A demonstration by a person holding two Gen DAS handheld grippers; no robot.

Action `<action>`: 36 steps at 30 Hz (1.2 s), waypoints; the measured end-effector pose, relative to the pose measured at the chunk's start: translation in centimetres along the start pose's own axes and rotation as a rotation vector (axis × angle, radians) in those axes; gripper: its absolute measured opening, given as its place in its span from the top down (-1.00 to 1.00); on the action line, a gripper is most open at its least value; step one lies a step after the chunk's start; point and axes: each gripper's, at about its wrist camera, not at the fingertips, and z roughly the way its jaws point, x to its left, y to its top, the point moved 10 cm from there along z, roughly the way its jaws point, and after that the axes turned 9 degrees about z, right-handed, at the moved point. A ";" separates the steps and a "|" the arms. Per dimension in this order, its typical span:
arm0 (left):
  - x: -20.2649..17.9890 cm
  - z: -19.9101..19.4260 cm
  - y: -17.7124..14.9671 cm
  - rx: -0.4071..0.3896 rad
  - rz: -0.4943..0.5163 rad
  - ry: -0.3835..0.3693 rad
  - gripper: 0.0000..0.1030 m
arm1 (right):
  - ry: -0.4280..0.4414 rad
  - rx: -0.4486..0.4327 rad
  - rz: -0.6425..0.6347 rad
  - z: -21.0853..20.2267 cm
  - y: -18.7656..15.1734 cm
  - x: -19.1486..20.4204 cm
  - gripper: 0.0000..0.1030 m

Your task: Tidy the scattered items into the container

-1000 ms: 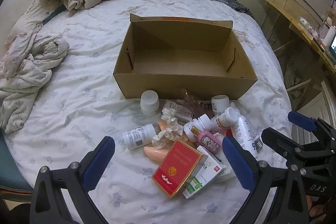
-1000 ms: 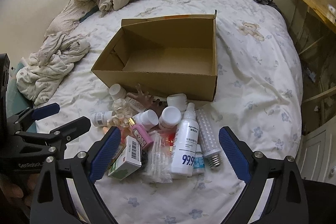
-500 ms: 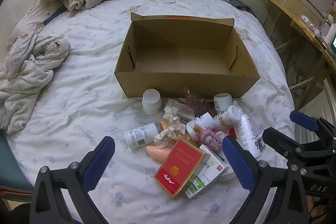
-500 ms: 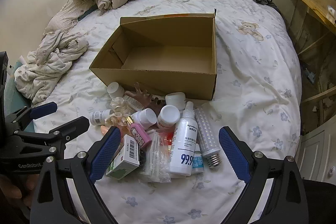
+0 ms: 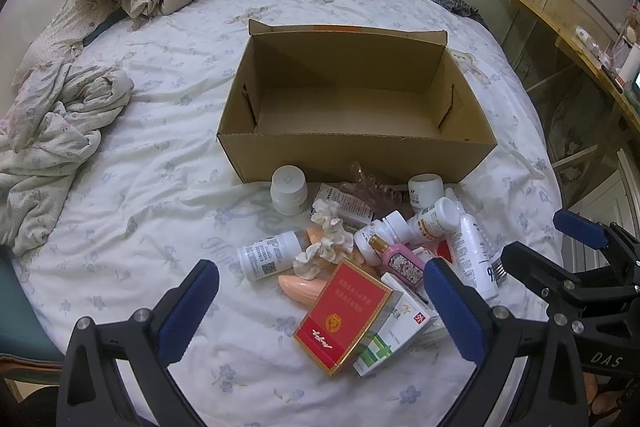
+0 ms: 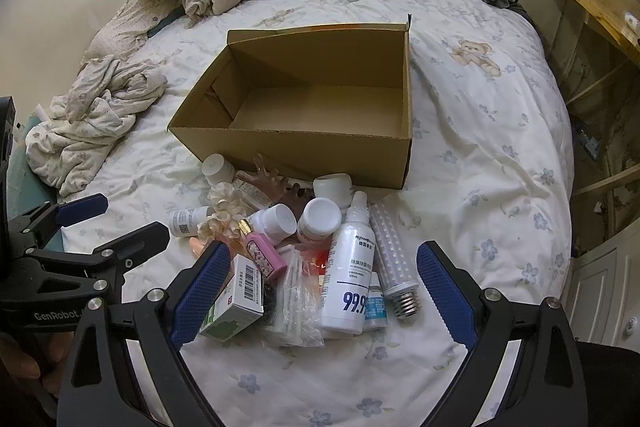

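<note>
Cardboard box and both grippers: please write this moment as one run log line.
left gripper: open, holds nothing | right gripper: open, holds nothing | cardboard box: empty | red box, spray bottle: on bed

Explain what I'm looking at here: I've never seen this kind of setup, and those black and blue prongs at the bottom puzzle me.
No robot: a person holds one two-finger tool in each hand, each carrying a fisheye camera looking along its fingers. The prongs are those fingers. One picture comes from the left tool, the other from the right tool; each also glimpses the other at its edge. Both are open and hold nothing. On the bed stands an empty cardboard box. In front lies a pile: a red packet, a white spray bottle, a pink perfume bottle, an LED bulb, pill bottles and small cartons.
</note>
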 end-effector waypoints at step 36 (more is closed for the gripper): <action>0.5 0.9 -0.5 0.025 -0.001 0.023 -0.99 | -0.070 0.030 -0.007 0.3 0.2 -0.8 -0.89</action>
